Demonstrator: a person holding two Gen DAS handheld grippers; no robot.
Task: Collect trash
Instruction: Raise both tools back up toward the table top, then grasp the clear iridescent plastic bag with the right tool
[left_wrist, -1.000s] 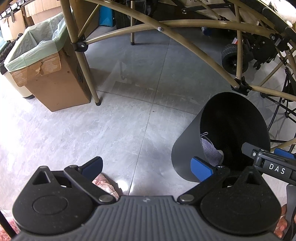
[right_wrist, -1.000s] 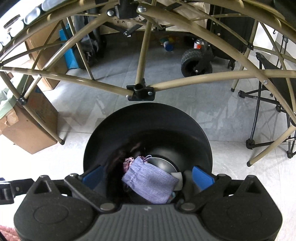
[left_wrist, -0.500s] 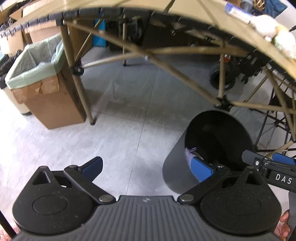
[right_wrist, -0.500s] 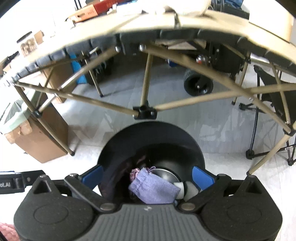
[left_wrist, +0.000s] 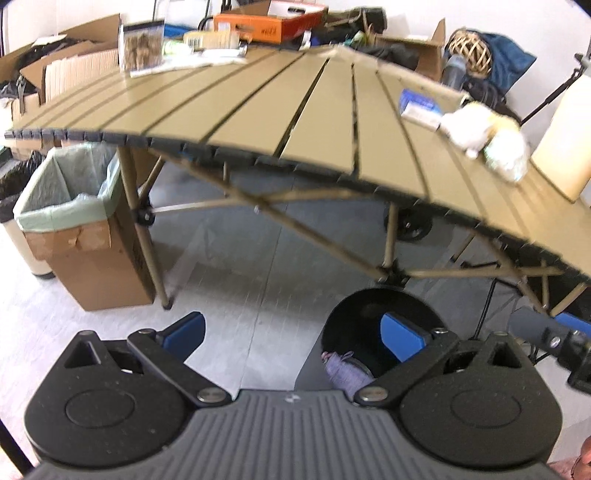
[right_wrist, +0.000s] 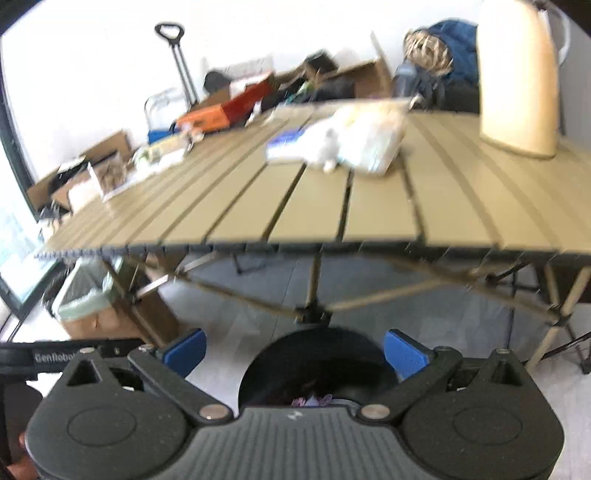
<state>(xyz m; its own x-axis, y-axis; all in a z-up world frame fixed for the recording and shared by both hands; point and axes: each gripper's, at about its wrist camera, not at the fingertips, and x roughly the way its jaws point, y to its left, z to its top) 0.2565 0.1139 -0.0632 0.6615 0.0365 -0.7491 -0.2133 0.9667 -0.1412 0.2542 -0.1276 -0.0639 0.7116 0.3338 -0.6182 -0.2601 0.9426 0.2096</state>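
The left gripper, black with blue pads, stands with its jaws spread wide and nothing between them. Directly ahead of its right pad, and below it, sits a round black plastic bin on the grey tiled floor. Inside the bin lies a lilac drawstring cloth pouch, resting against the near wall. To the right of this gripper, part of the other tool's black bar is in view.

The right gripper, of the same make, is likewise spread wide and holds nothing. The same black bin lies straight ahead and just below it, between the two pads in the picture; only a small edge of the pouch shows above the gripper body.

Beyond and above both grippers stands a tan slatted folding table on crossed tan legs. On its far right part, from the left gripper, lie crumpled white and pale wrappers, beside a blue and white packet. A tall cream container stands further right. An orange box lies at the far edge.

Ahead and left of the left gripper, beside a table leg, a cardboard box lined with a pale green bag stands on the floor. Both views are blurred.
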